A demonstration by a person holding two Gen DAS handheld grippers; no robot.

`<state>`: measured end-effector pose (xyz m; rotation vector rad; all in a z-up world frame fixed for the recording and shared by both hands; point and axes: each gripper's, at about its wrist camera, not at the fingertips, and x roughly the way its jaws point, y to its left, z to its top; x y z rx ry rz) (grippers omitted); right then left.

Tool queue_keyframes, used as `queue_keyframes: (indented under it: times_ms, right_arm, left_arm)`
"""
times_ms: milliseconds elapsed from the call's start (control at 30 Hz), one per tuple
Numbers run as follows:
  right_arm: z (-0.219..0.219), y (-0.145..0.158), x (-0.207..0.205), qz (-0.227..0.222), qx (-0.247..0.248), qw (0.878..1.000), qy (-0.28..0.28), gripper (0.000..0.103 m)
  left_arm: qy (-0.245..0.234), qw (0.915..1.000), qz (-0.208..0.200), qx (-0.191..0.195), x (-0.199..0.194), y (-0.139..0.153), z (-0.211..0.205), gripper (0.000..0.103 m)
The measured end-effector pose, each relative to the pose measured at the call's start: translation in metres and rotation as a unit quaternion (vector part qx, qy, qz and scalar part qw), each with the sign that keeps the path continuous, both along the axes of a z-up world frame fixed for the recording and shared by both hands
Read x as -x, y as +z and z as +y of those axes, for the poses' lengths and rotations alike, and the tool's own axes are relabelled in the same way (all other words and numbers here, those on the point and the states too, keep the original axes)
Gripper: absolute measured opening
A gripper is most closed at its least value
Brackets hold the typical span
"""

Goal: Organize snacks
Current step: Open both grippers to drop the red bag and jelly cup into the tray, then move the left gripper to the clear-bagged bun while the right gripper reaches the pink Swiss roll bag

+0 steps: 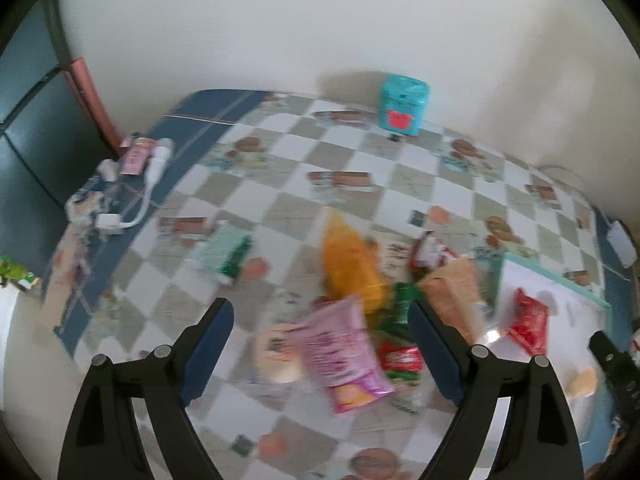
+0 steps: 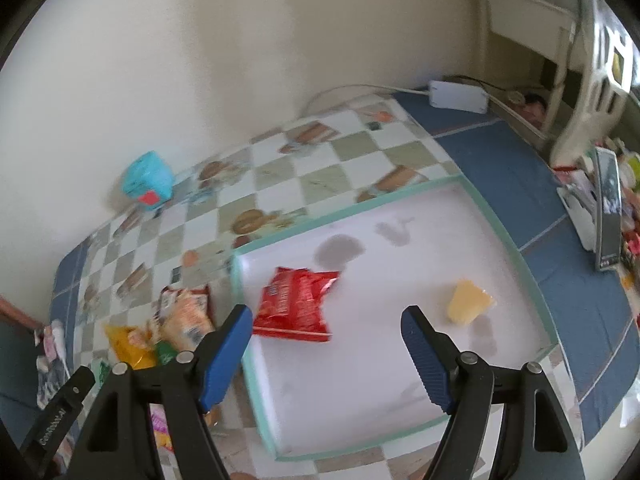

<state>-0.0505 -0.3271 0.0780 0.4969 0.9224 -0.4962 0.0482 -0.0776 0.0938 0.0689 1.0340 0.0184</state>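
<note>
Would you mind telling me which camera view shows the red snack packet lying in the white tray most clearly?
The right wrist view: the red snack packet lies whole and fairly sharp on the white tray, ahead of the open right gripper. In the left wrist view the packet appears small, blurred and near the right edge.

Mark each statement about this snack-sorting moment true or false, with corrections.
1. A red packet lies in the tray. True.
2. The right gripper is shut on the red packet. False: its jaws are open and empty.
3. A teal box stands by the wall. True.
4. The tray holds most of the snacks. False: it holds two items; the pile lies on the tablecloth beside it.
5. The left gripper is open. True.
</note>
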Motion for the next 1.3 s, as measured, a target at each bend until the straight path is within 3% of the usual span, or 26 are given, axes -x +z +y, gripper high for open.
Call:
queue_keyframes:
  times_ms: [267,567,800,933,1067,1300]
  right_arm:
    - [0.046,0.010,-0.010,-0.019,0.001,0.998,0.057,0.080]
    - [0.096,0.000,-0.028,-0.004,-0.018,0.992,0.124,0.080]
    - [0.125,-0.016,-0.042,0.022,-0.024,0.986,0.165,0.080]
    - [0.144,-0.030,-0.050,0.045,-0.021,0.979,0.198,0.080]
    - [0.160,-0.044,-0.055,0.063,-0.022,0.972,0.223,0.080]
    - [0.180,-0.062,-0.061,0.088,-0.015,0.962,0.257,0.080]
  left_arm:
    - [0.041,0.9987,-0.014,-0.025,0.007,0.007,0.049,0.089]
    - [0.129,0.9912,-0.004,-0.029,0.008,-0.001,0.122,0.089]
    - [0.175,0.9842,0.022,0.008,0.008,-0.016,0.160,0.089]
    - [0.169,0.9840,0.041,0.040,0.001,-0.029,0.159,0.089]
    - [0.147,0.9827,0.087,0.070,-0.009,-0.057,0.147,0.089]
    - [0.153,0.9698,0.139,0.129,-0.016,-0.089,0.144,0.089]
